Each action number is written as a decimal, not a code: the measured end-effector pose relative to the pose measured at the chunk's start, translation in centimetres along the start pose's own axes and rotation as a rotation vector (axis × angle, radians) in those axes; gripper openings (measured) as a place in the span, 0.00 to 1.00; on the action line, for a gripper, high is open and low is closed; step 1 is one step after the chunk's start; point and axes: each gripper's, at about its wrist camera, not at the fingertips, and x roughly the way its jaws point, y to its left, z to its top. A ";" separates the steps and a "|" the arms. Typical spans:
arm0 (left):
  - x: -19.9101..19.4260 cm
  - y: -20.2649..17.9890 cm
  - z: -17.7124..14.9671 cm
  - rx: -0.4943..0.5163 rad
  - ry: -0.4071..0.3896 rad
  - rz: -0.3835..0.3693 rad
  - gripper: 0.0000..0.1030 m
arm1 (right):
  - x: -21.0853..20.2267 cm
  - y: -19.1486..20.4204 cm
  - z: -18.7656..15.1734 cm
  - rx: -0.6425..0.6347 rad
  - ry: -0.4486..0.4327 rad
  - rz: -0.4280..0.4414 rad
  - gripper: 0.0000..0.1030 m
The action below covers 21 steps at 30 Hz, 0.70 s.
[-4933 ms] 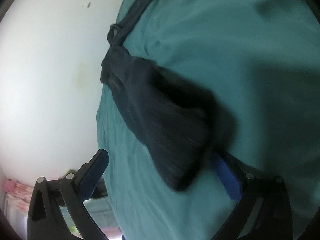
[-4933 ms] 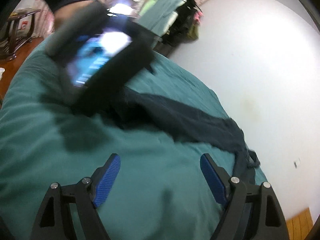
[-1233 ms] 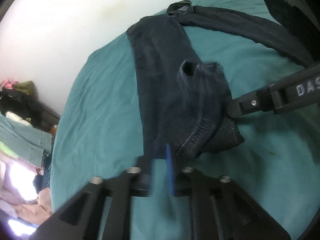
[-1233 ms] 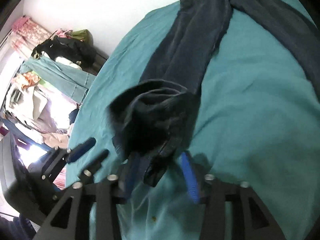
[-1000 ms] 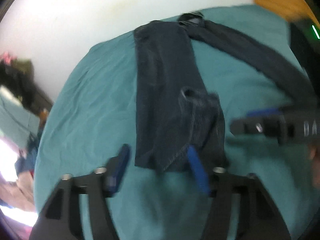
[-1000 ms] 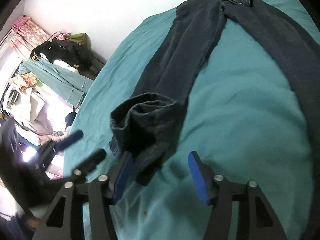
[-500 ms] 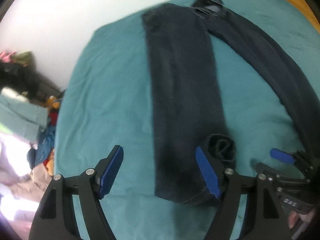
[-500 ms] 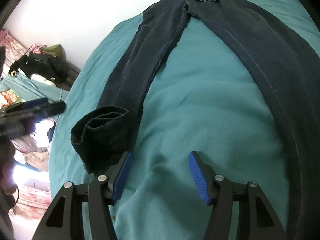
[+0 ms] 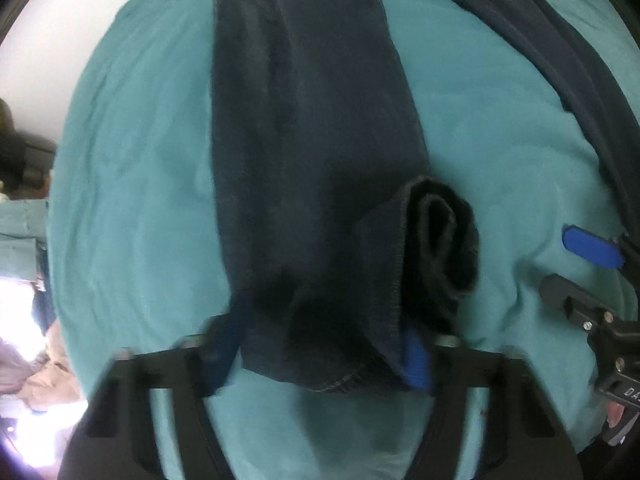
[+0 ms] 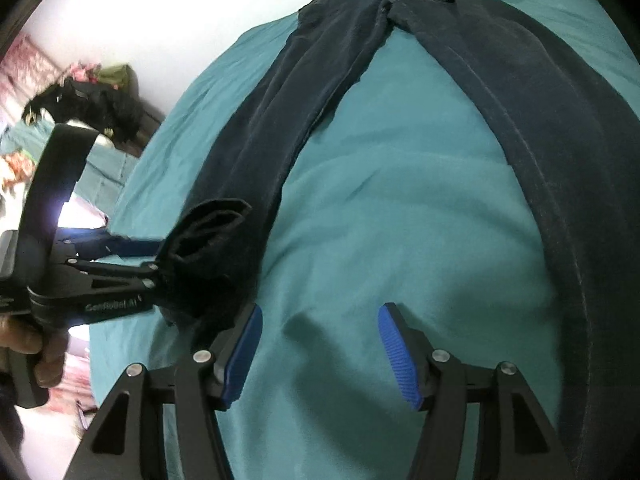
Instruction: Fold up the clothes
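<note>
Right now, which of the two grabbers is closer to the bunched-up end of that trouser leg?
Left. The left gripper has its jaws around the cuff, though blur hides whether they are shut. The right gripper hovers open beside it, over bare sheet.

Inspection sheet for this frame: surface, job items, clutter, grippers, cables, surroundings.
Surface: teal bedsheet, wrinkled.
Job's things: dark jeans spread with legs splayed apart; near-left leg cuff bunched and curled open.
Clutter: nothing seen on the sheet.
Grippers: left gripper has its fingers around the cuff, whether clamped cannot be told; right gripper open above bare sheet, holding nothing.
Cables: nothing seen.
Surroundings: white wall; pile of clothes beside the bed.
</note>
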 end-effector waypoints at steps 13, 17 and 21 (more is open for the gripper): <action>-3.9 -1.8 -9.2 0.196 -0.240 0.196 0.04 | -3.0 7.1 -3.2 -0.469 -0.198 0.019 0.56; -2.9 -1.0 -11.5 0.227 -0.225 0.197 0.04 | -3.1 9.7 -5.2 -0.541 -0.242 0.013 0.56; -2.9 -0.5 -12.3 0.239 -0.240 0.204 0.04 | -1.7 11.4 -5.2 -0.599 -0.257 -0.044 0.56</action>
